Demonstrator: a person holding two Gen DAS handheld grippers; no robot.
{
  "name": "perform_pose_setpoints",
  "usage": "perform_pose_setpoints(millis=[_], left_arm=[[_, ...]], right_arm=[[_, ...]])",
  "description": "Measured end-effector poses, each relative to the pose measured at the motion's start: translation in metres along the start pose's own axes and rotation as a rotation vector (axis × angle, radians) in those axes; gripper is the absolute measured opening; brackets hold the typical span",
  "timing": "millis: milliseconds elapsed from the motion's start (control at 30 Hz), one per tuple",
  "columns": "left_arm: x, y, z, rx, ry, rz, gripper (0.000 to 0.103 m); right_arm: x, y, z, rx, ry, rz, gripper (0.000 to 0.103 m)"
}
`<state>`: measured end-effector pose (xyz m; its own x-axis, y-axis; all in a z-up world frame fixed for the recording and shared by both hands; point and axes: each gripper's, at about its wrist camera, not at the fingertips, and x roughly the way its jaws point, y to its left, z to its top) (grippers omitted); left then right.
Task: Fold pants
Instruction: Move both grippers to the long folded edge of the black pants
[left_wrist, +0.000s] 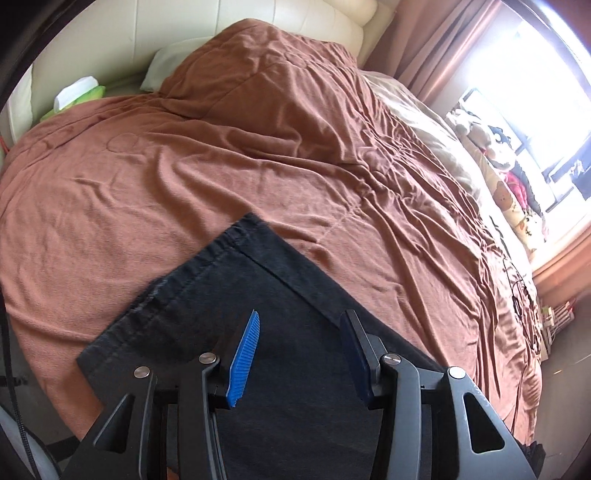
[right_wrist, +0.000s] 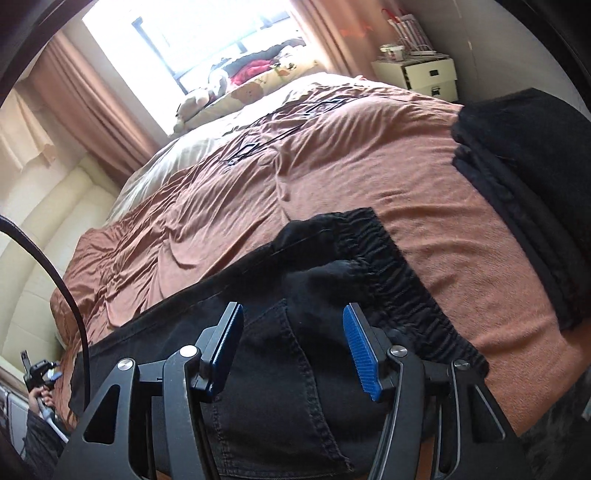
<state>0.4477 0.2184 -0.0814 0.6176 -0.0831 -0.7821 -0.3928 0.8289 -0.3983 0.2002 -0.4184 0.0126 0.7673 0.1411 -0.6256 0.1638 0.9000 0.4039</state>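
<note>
Lying flat on the blanket (left_wrist: 184, 177), black pants (right_wrist: 280, 373) beneath both gaping, empty grippers.

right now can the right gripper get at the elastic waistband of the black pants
Probably yes: the right gripper is open, nothing between its jaws, and the waistband lies uncovered on the brown blanket just ahead.

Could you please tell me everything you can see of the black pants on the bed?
The black pants look like denim, with stitched seams and a gathered elastic waistband. They lie flat on the brown blanket, hemmed leg end at the other side. Both open grippers hover above; nothing grips them.
</note>
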Motion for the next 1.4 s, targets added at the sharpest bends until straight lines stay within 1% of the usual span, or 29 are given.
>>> perform_pose_setpoints(millis=[67, 200, 233, 433, 500, 700, 1000, 1133, 1233, 1400], left_arm=[[0.006, -0.017, -0.002, 0.013, 0.011, -0.016, 0.048], [0.017, -0.050, -0.008, 0.034, 0.036, -0.045, 0.049], [0.021, -0.059, -0.011, 0.042, 0.045, -0.054, 0.050], [0.041, -0.111, -0.030, 0.111, 0.099, -0.079, 0.052], [0.047, -0.124, -0.036, 0.120, 0.118, -0.088, 0.052], [0.068, -0.159, -0.052, 0.154, 0.167, -0.077, 0.052], [0.091, -0.188, -0.074, 0.154, 0.247, -0.058, 0.052], [0.101, -0.196, -0.080, 0.155, 0.269, -0.037, 0.052], [0.107, -0.199, -0.082, 0.149, 0.276, -0.007, 0.052], [0.118, -0.204, -0.085, 0.152, 0.306, 0.016, 0.052]], right_arm=[[0.012, 0.016, 0.007, -0.038, 0.009, 0.012, 0.068], [0.038, 0.051, 0.018, -0.137, 0.031, 0.030, 0.073], [0.045, 0.058, 0.021, -0.157, 0.040, 0.036, 0.074], [0.088, 0.105, 0.026, -0.297, 0.096, 0.055, 0.075], [0.101, 0.118, 0.026, -0.335, 0.115, 0.070, 0.075], [0.138, 0.153, 0.034, -0.436, 0.162, 0.109, 0.075], [0.191, 0.198, 0.038, -0.583, 0.238, 0.151, 0.075], [0.219, 0.219, 0.035, -0.647, 0.271, 0.159, 0.075], [0.237, 0.233, 0.032, -0.699, 0.296, 0.159, 0.074], [0.259, 0.255, 0.028, -0.802, 0.334, 0.172, 0.067]])
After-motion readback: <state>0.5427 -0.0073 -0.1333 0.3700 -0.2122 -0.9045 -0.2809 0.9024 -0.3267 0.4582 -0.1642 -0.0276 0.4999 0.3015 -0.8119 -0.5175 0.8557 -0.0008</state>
